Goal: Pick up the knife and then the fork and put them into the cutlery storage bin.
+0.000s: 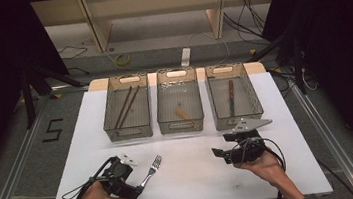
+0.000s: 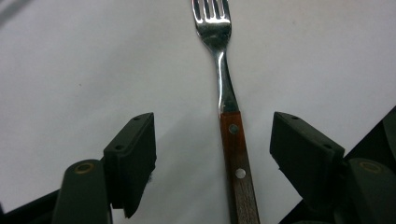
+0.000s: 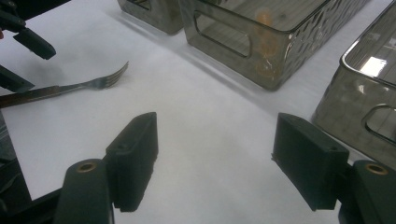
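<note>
I see the fork (image 2: 229, 116) flat on the white table (image 1: 193, 178), near its front edge. My left gripper (image 2: 212, 154) straddles its wooden handle, jaws apart, not touching. My right gripper (image 3: 215, 158) gapes released over bare table, short of 3 bins (image 1: 179, 106).

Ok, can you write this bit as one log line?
left claw: open, fork handle between jaws | right claw: open, holding nothing | fork: flat on table

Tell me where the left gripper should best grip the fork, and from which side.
Probably the wooden handle of the fork, from above: it lies flat on the white table, already centred between the left gripper's open jaws, and looks wider than the thin steel neck.
</note>
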A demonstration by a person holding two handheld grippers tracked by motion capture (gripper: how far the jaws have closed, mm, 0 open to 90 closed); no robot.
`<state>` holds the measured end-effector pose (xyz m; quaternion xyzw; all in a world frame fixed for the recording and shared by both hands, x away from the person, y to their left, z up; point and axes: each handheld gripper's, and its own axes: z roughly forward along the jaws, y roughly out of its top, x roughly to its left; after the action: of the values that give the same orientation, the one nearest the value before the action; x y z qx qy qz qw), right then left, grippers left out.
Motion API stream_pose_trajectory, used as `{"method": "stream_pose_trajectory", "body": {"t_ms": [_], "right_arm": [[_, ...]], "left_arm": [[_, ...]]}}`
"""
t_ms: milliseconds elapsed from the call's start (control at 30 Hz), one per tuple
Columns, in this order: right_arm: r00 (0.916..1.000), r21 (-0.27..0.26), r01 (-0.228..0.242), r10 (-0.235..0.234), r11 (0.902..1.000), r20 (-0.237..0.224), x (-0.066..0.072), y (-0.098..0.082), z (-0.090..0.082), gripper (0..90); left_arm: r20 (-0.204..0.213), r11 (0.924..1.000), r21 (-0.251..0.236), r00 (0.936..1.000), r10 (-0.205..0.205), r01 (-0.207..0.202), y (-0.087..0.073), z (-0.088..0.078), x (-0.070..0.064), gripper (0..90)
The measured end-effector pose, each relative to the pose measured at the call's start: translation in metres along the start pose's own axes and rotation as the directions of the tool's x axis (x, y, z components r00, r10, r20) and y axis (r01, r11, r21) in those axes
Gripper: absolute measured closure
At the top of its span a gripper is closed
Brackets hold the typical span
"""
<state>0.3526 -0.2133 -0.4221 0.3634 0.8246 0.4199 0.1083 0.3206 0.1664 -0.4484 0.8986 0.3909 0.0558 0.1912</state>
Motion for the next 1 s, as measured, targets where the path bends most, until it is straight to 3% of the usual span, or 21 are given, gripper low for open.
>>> {"method": "stream_pose_trajectory", "body": {"t_ms": [500, 867, 1000], "right_arm": [[0.9997, 0.017, 0.022, -0.022, 0.9996, -0.012, 0.007, -0.006, -0.001, 31.4], [0.9994, 0.021, 0.028, -0.028, 0.9994, -0.023, 0.009, -0.008, -0.002, 31.5], [0.9993, 0.022, 0.027, -0.027, 0.9994, -0.026, 0.011, -0.008, -0.002, 31.5]], "left_arm": [[0.024, 0.9933, 0.108, 0.999, 0.039, -0.041, -0.005, 0.005, -0.005, 47.8], [0.04, 0.9887, 0.127, 0.9963, 0.076, -0.081, -0.006, 0.011, -0.01, 59.2], [0.042, 0.9875, 0.14, 0.9968, 0.068, -0.074, -0.007, 0.013, -0.009, 62.3]]}}
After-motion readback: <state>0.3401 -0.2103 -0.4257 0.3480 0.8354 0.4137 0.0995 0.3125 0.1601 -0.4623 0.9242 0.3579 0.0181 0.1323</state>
